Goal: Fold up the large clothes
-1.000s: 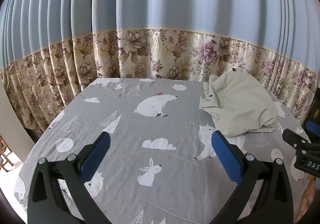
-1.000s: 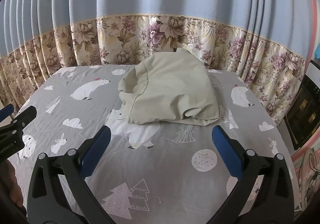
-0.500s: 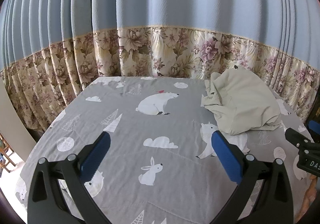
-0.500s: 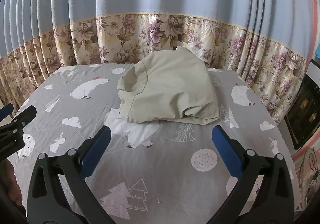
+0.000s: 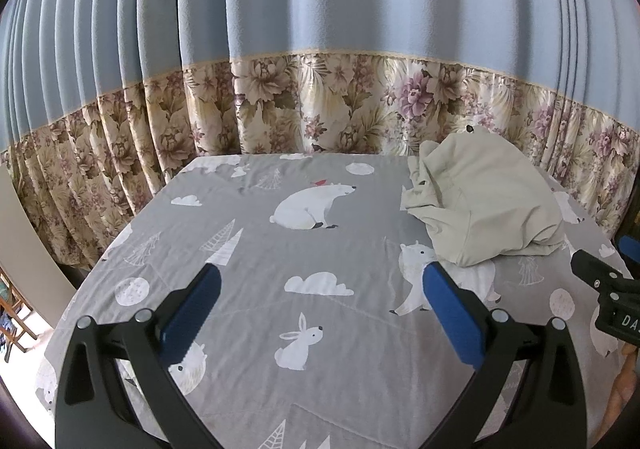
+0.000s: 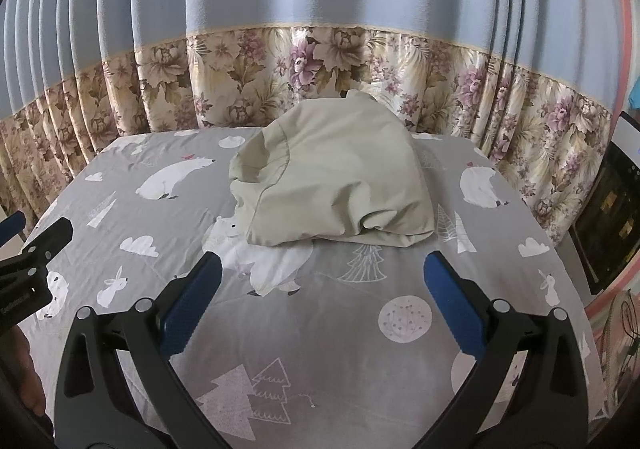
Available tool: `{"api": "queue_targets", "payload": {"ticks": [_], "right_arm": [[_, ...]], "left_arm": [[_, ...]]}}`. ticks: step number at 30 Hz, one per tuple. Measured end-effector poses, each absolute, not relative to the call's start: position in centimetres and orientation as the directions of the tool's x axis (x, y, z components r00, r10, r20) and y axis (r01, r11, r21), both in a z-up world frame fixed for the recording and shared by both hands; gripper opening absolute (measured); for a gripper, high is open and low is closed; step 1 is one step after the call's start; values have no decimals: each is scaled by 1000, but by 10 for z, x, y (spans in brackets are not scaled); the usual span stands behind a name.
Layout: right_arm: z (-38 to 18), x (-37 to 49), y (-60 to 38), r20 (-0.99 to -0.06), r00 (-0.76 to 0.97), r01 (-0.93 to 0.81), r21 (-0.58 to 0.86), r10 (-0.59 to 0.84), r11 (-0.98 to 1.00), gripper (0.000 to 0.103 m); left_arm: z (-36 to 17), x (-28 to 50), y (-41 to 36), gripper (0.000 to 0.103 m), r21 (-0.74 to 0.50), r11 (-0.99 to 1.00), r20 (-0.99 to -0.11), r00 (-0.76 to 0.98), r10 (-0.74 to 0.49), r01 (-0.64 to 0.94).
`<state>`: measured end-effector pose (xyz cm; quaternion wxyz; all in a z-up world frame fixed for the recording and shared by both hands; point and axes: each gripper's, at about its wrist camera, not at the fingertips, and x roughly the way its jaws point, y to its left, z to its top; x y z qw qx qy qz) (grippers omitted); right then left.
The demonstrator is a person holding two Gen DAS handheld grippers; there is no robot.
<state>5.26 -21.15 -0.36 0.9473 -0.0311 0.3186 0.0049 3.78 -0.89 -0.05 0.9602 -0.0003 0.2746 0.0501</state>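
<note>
A pale beige garment (image 6: 332,177) lies crumpled in a heap on the far part of the grey animal-print bed sheet (image 6: 328,329). In the left wrist view the garment (image 5: 480,205) lies at the far right. My left gripper (image 5: 320,301) is open and empty above the sheet (image 5: 320,257), left of the garment. My right gripper (image 6: 320,289) is open and empty, a little short of the garment's near edge. Each gripper shows at the edge of the other's view: the right one (image 5: 608,289) and the left one (image 6: 28,261).
A blue curtain with a floral lower band (image 6: 320,61) hangs behind and around the bed. A dark appliance (image 6: 608,217) stands past the bed's right edge. The floor (image 5: 16,329) shows off the left edge.
Both views have shifted slightly; the garment sits a little lower in each frame. Both grippers stay open and the garment has not been touched.
</note>
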Motion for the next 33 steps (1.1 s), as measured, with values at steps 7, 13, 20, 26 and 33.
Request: {"api": "queue_targets", "payload": {"ticks": [7,13,20,26,33], "right_arm": [[-4,52,-211,-604,797,-29,-56,-11,998,100],[-3,51,-210,-605,797,-32,-60,-11,998,100],[-3,51,-209,-604,797,-30,-58,-12,998,100],[-3,50,-209,-604,797,-29,-58,-12,998,100],[-2,49,-210,-606,795,-33,-58,-9,998,100]], "left_arm": [[-1,38,-9,101,25,995,-526,845,93,-93],[1,36,-8,101,29,994,-530,842,102,-102],[2,34,-9,101,33,994,-528,843,106,-105],[5,33,-9,101,36,993,-522,846,111,-108],[5,33,-7,101,39,994,-522,845,112,-107]]}}
